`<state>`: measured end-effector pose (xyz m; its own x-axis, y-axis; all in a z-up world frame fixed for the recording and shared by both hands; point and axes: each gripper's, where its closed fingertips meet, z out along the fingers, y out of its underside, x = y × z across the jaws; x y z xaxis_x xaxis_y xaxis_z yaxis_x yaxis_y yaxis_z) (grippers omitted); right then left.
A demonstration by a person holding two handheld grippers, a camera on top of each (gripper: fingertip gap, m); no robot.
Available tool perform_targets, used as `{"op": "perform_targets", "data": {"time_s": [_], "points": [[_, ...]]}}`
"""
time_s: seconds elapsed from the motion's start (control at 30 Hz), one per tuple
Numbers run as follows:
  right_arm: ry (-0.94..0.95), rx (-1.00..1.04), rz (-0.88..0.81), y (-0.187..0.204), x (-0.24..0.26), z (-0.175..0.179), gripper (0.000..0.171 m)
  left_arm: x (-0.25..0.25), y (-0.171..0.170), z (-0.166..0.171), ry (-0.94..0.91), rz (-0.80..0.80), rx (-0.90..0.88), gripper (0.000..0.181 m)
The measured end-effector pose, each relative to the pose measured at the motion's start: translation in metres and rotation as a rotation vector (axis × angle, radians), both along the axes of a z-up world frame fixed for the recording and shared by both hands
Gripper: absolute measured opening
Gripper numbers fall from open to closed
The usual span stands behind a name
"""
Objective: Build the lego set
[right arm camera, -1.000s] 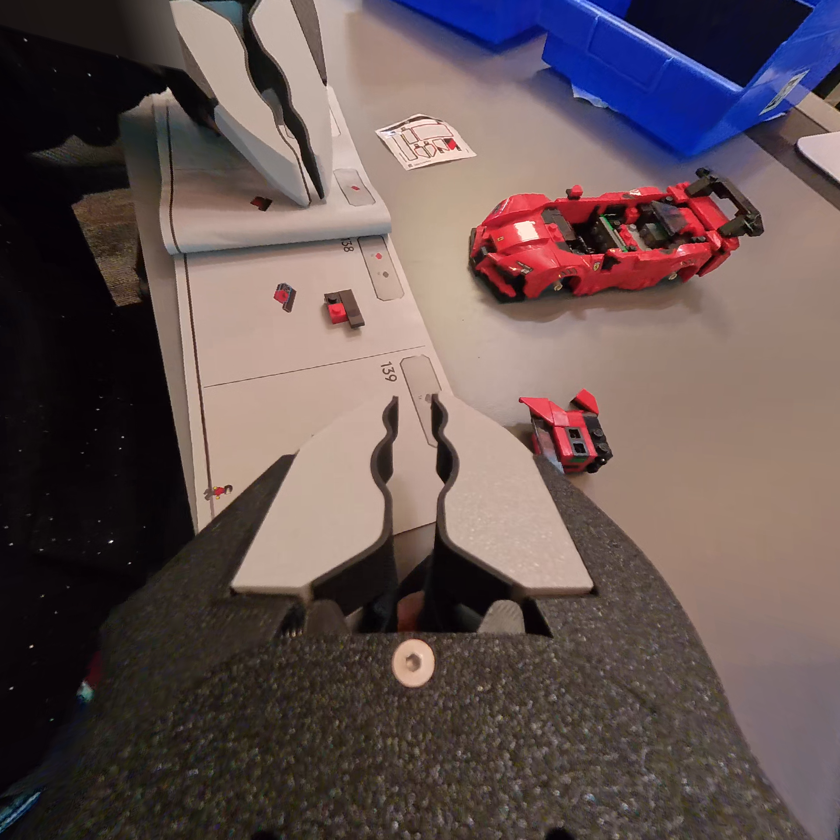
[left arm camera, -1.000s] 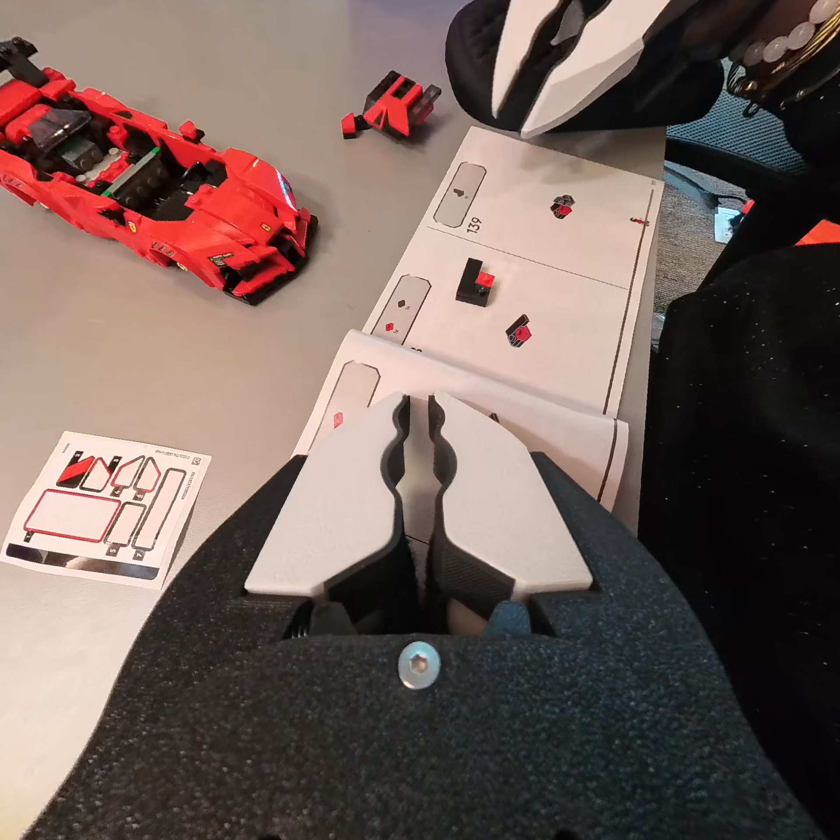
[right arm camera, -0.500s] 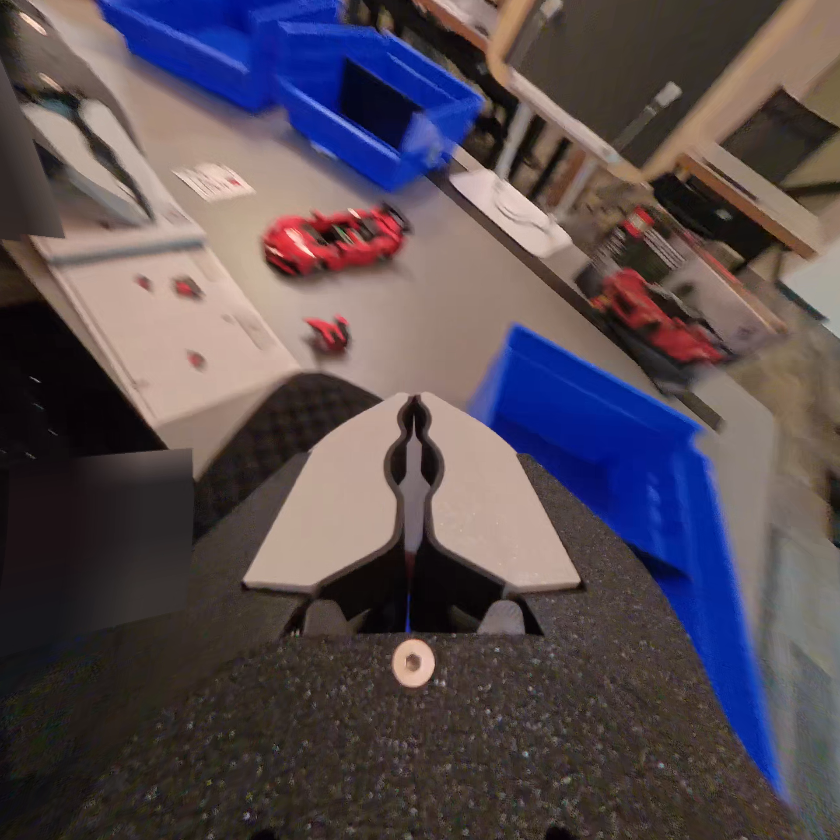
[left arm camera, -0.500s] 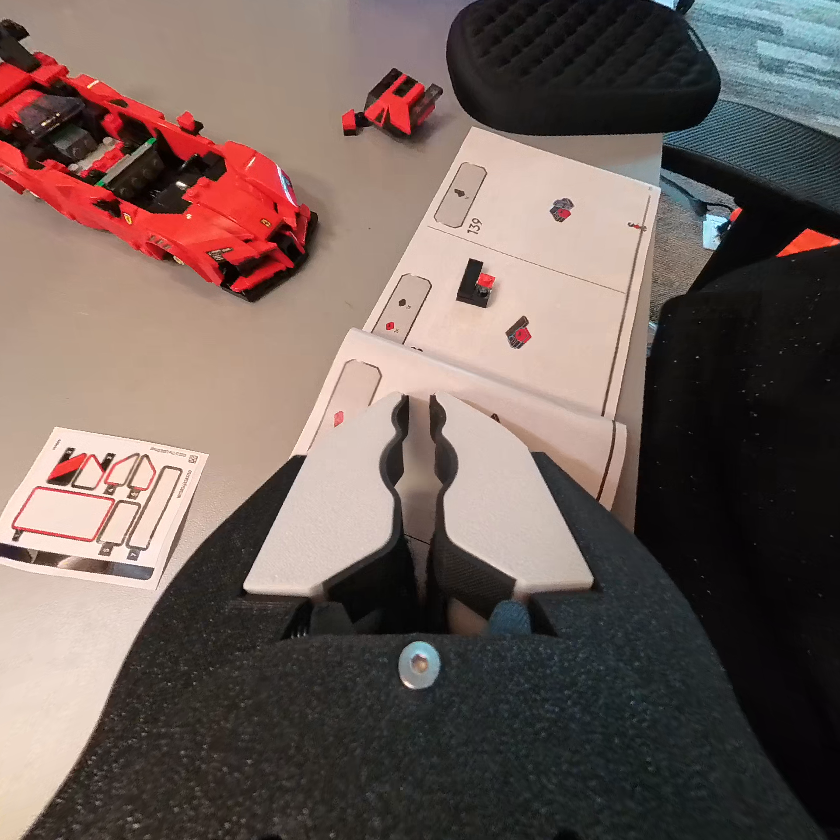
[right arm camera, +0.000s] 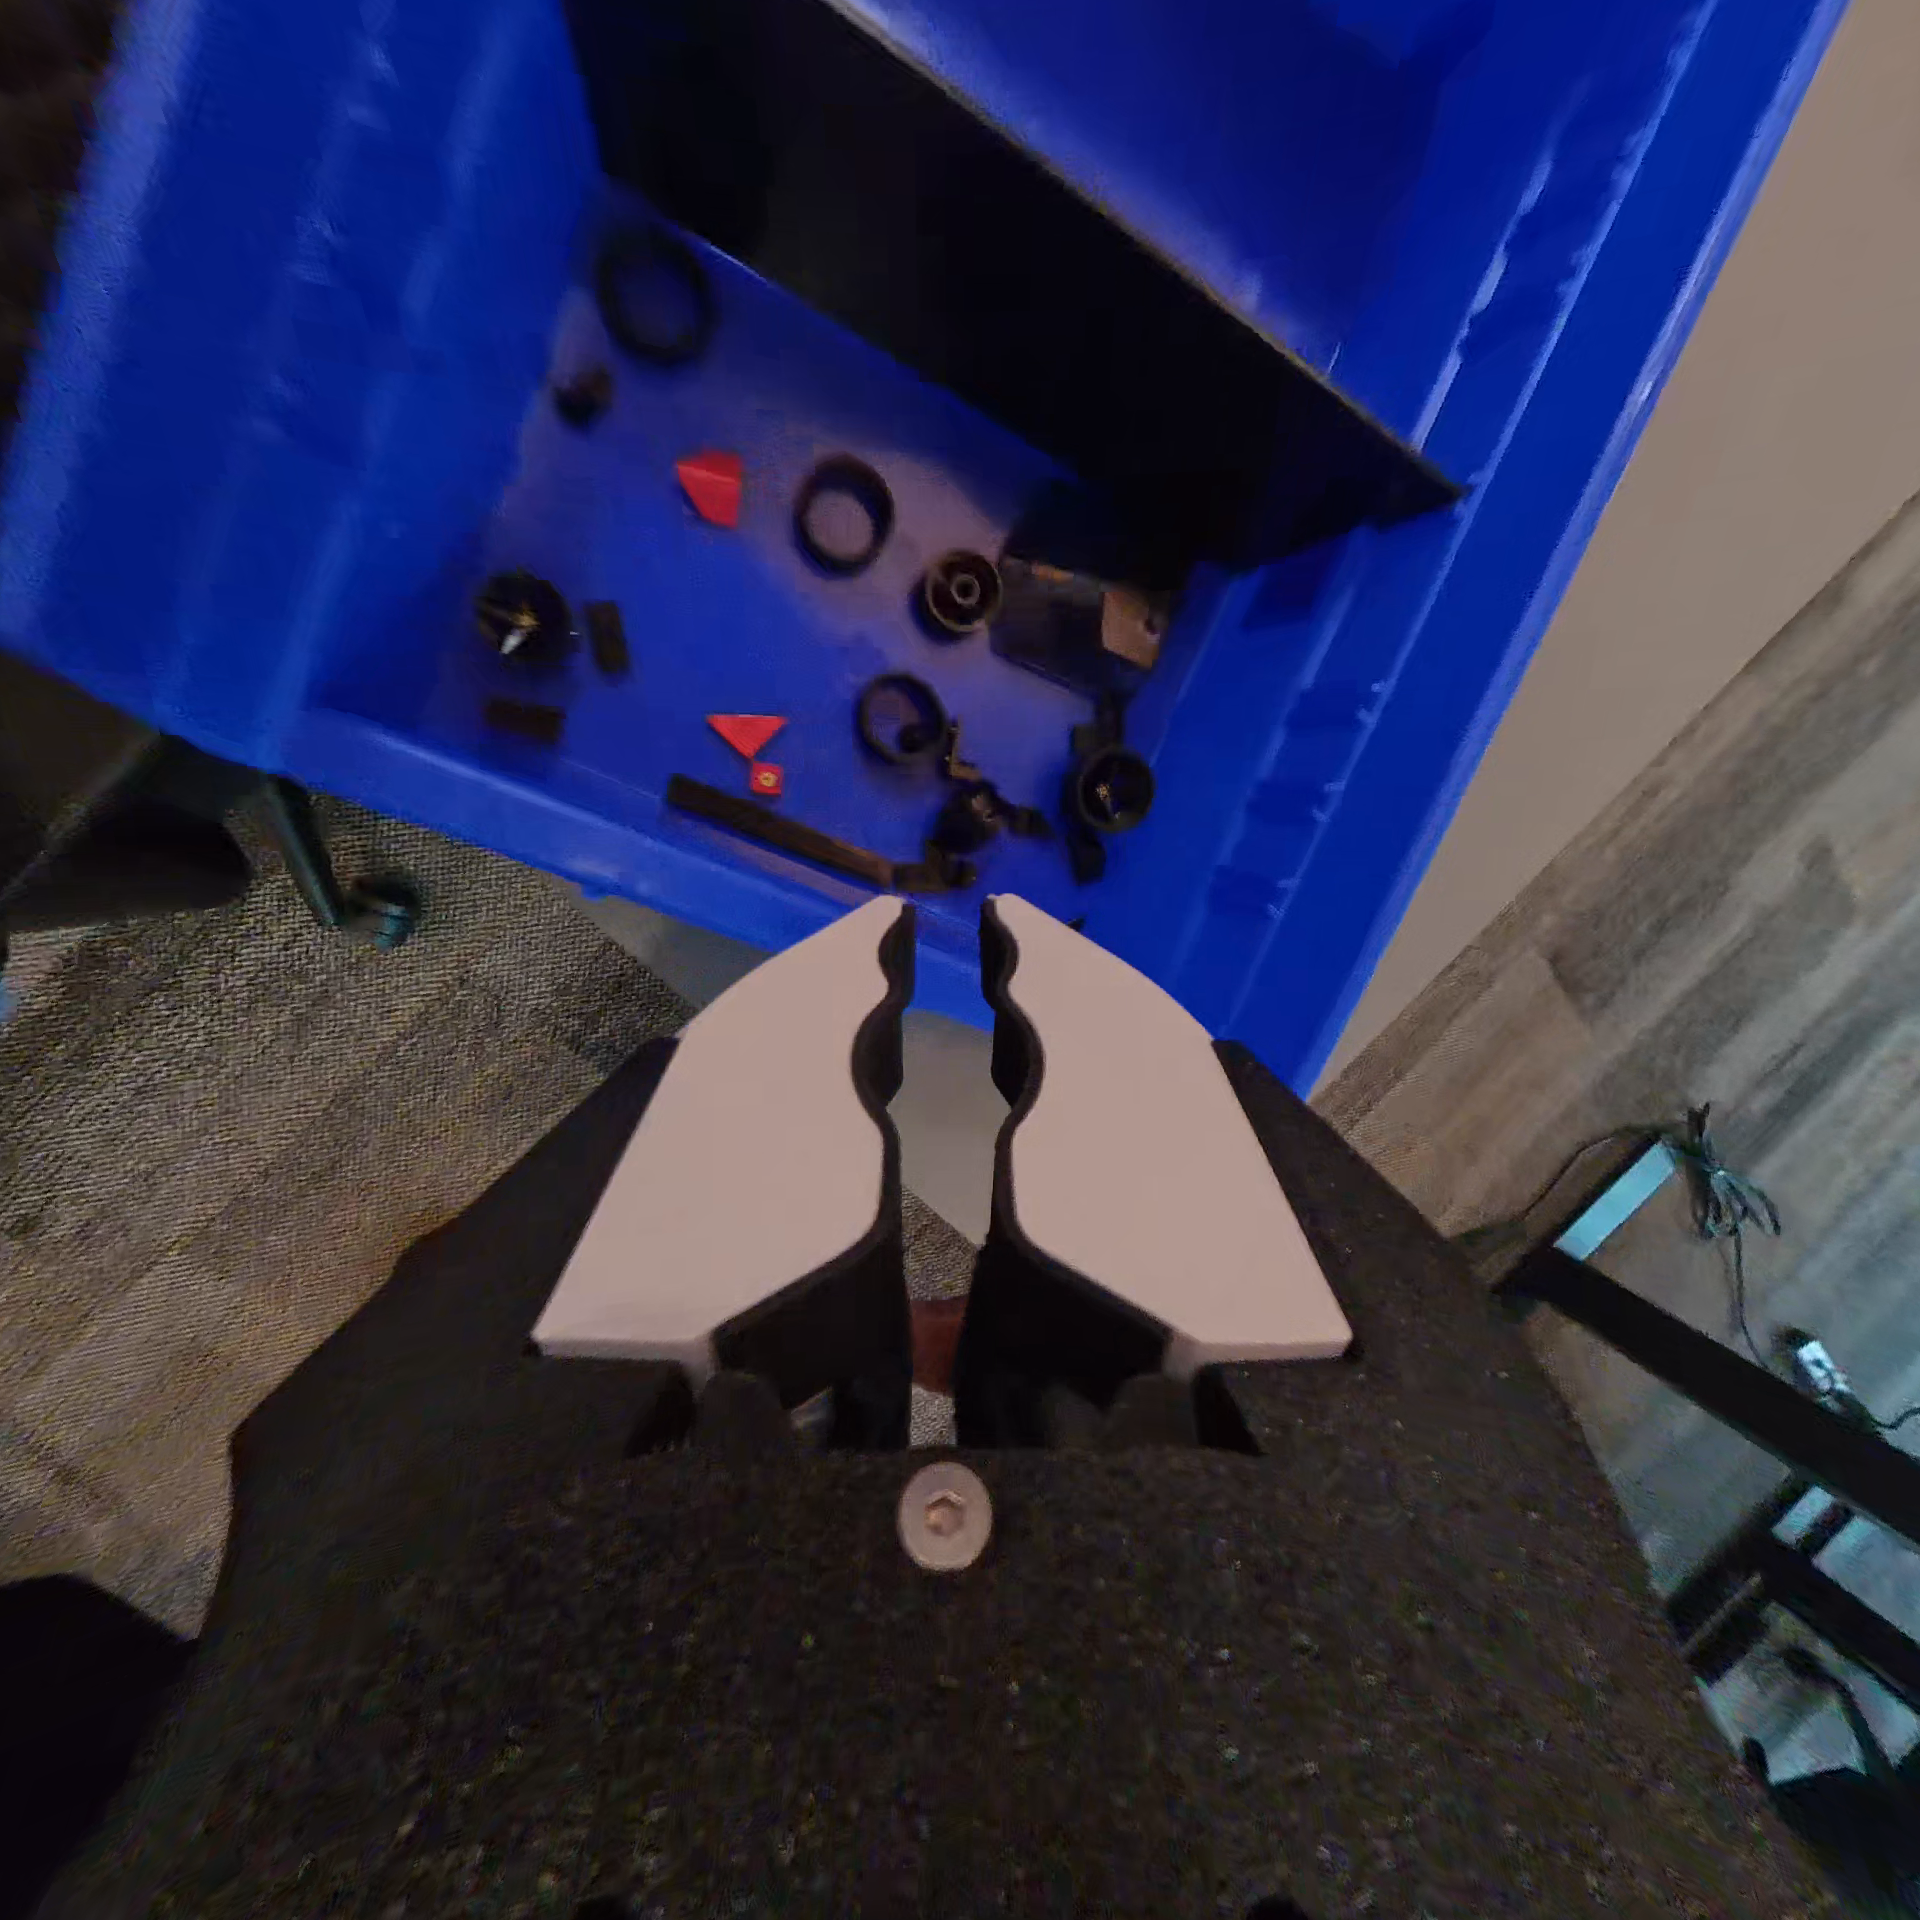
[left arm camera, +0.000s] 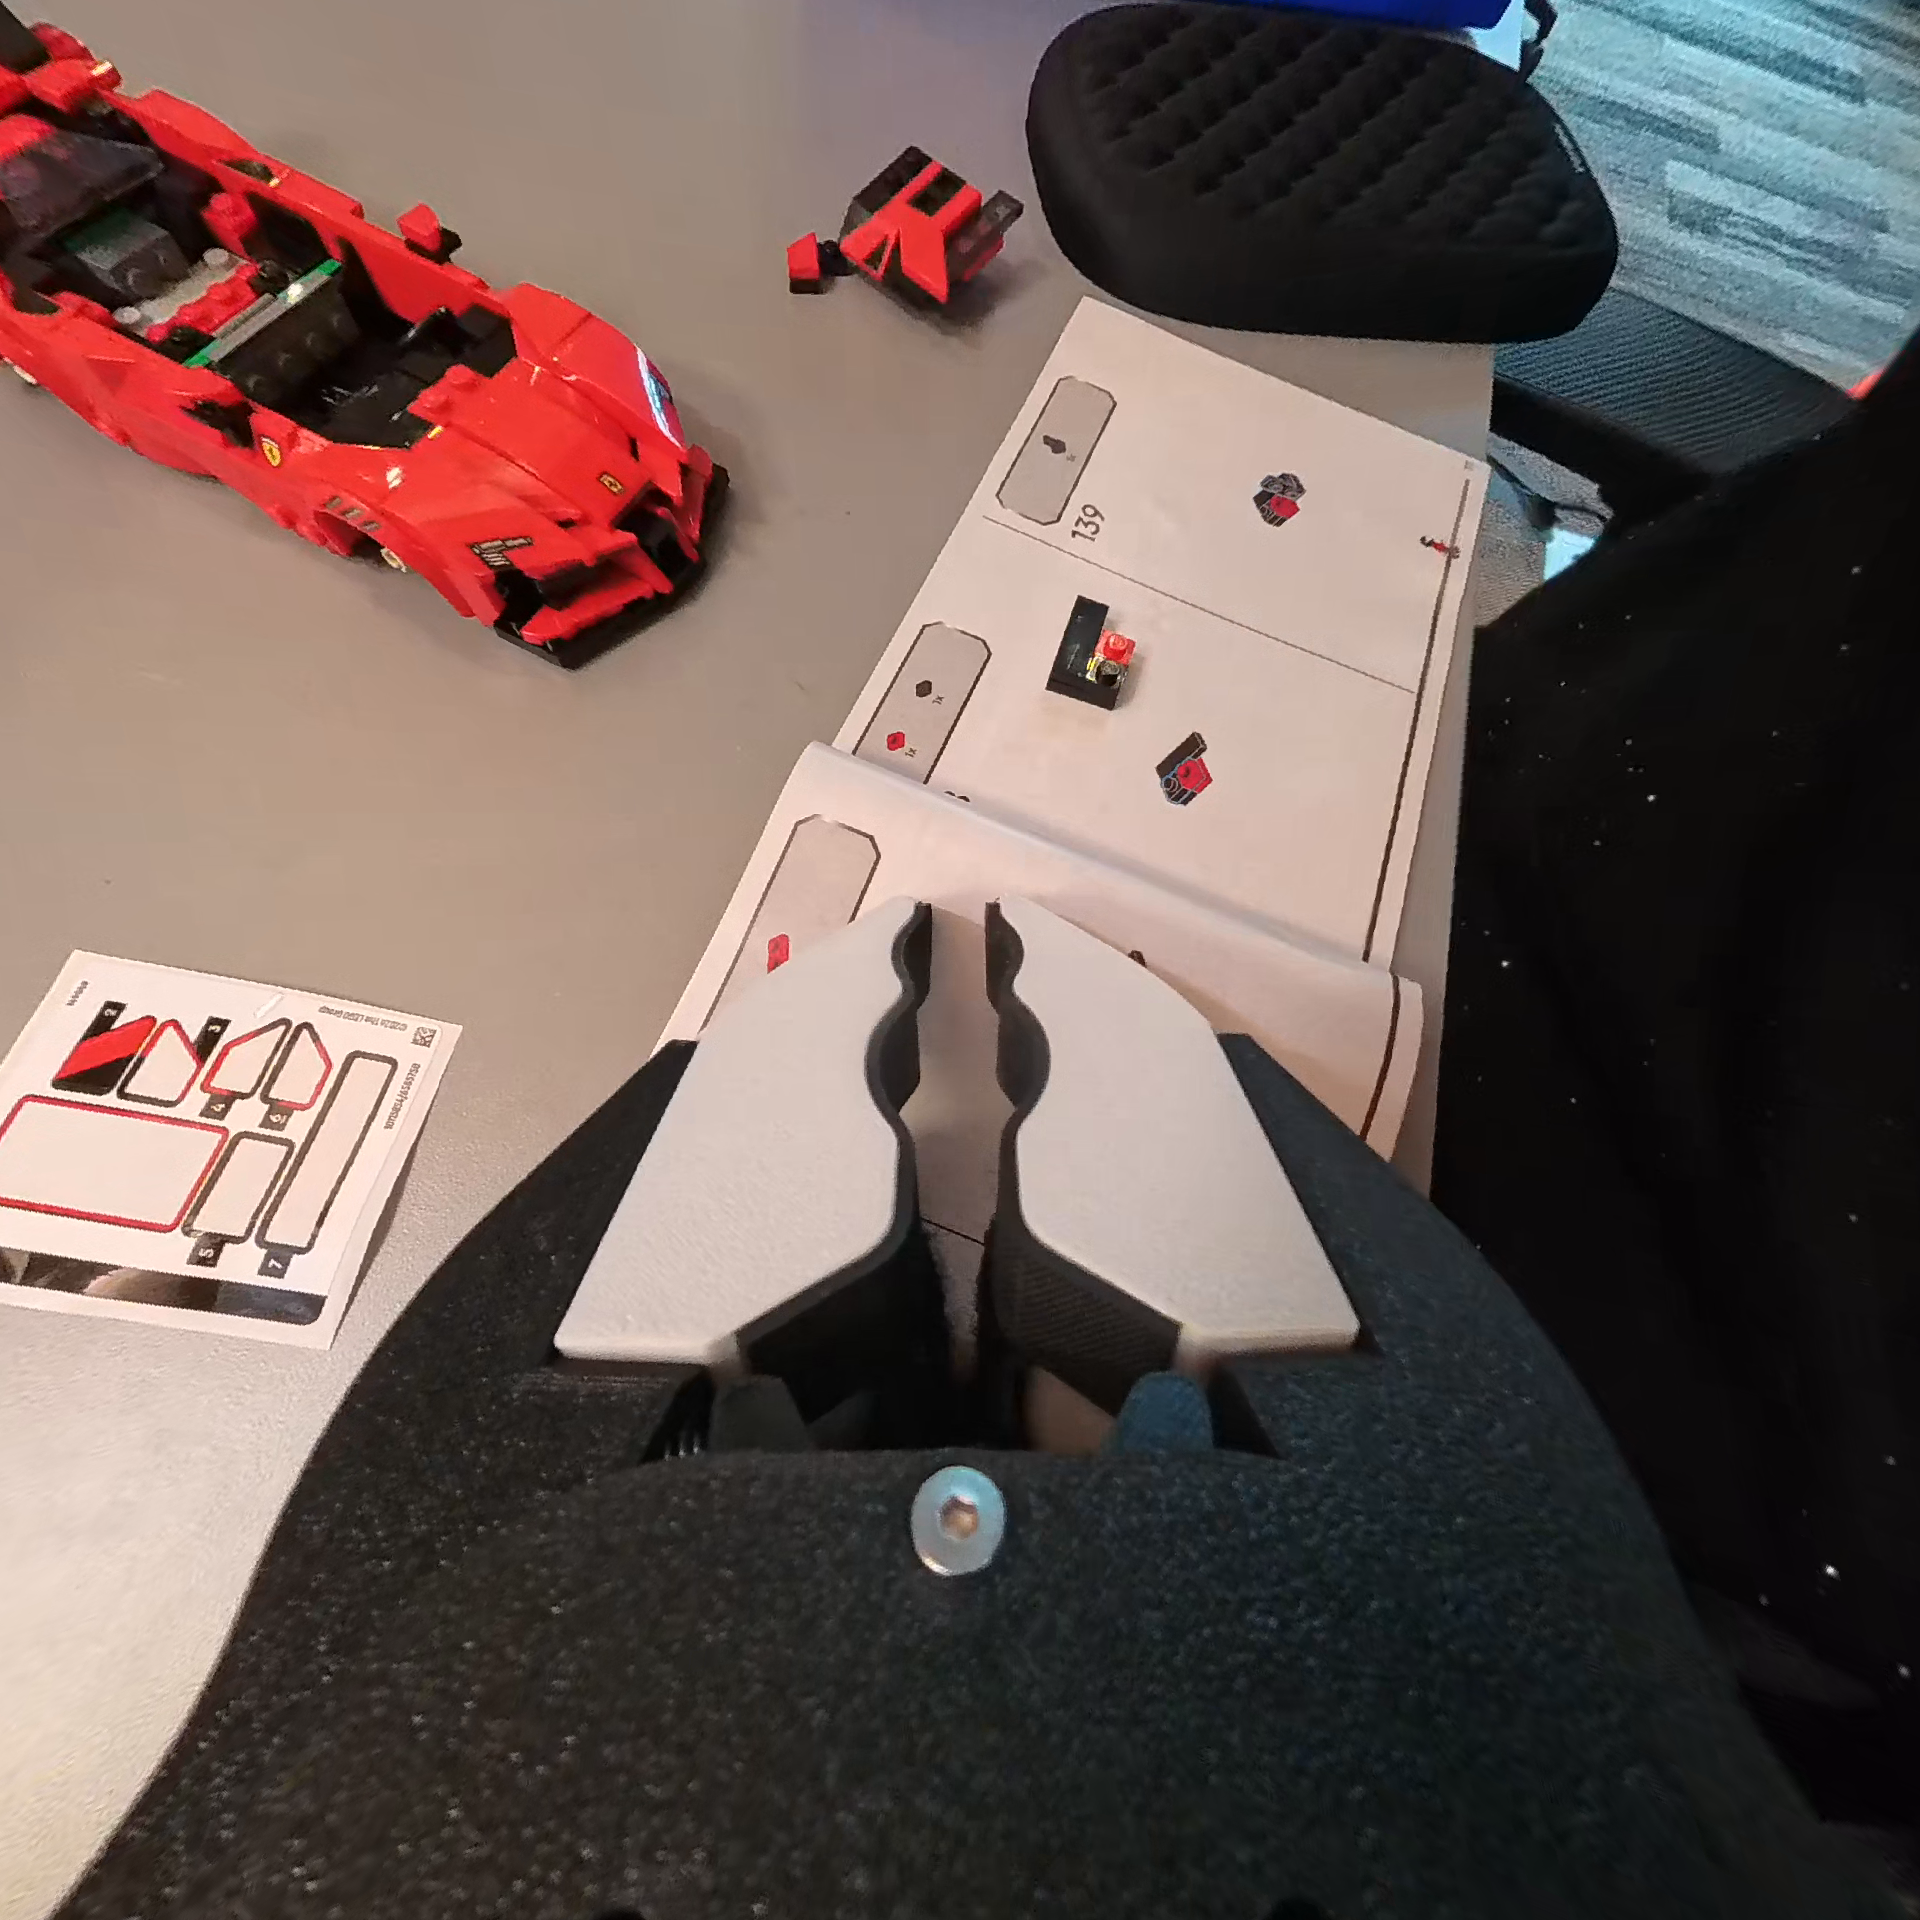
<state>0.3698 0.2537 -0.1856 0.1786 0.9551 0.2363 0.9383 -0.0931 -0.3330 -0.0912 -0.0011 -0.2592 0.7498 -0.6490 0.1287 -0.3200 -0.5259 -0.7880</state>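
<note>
The right gripper is hanging over the near rim of the blue bin, jaws a little apart and holding nothing, so by my read a part is being hunted for the small assembly. Inside the bin, loose pieces are lying scattered: black tyres, wheel hubs, two red wedge pieces and a long black bar nearest the rim. The next move is calling for a dip past that rim and a fine pinch on one small piece without nudging its neighbours.

The left gripper is resting over the instruction booklet, jaws narrowly parted, gripping nothing. Beyond the booklet, the red car is sitting on the grey table, with a red-and-black sub-assembly just off the booklet's far corner and a tiny black-and-red piece on the page. A sticker sheet is lying left of the booklet. Carpet is showing below the bin.
</note>
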Motion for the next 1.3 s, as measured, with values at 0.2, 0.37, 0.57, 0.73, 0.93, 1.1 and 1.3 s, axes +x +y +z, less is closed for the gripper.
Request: {"op": "perform_targets", "data": {"time_s": [0.2, 0.37, 0.57, 0.73, 0.93, 1.1, 1.3], "points": [[-0.035, -0.118, -0.050, 0.022, -0.005, -0.031, 0.032, -0.001, 0.001, 0.000, 0.020, 0.012, 0.021, 0.010], [-0.056, -0.325, -0.145, 0.009, 0.001, -0.047, 0.043, -0.006, -0.002, 0.001, -0.013, 0.044, -0.004, 0.009], [-0.066, -0.307, -0.237, 0.015, -0.009, -0.064, 0.041, -0.012, -0.003, 0.002, -0.060, 0.065, -0.039, 0.007], [-0.131, -0.284, -0.295, 0.018, -0.005, -0.081, 0.040, -0.012, -0.003, 0.001, -0.093, 0.062, -0.076, 0.007], [-0.082, -0.254, -0.201, 0.009, -0.017, -0.075, 0.035, -0.012, -0.003, 0.000, -0.125, 0.065, -0.108, 0.006], [0.090, -0.311, 0.144, -0.027, -0.059, -0.056, 0.015, -0.013, -0.002, 0.000, -0.120, 0.070, -0.106, 0.005], [0.114, -0.320, 0.278, -0.039, -0.093, -0.068, 0.015, -0.013, -0.002, -0.001, -0.119, 0.073, -0.112, 0.004]]}}
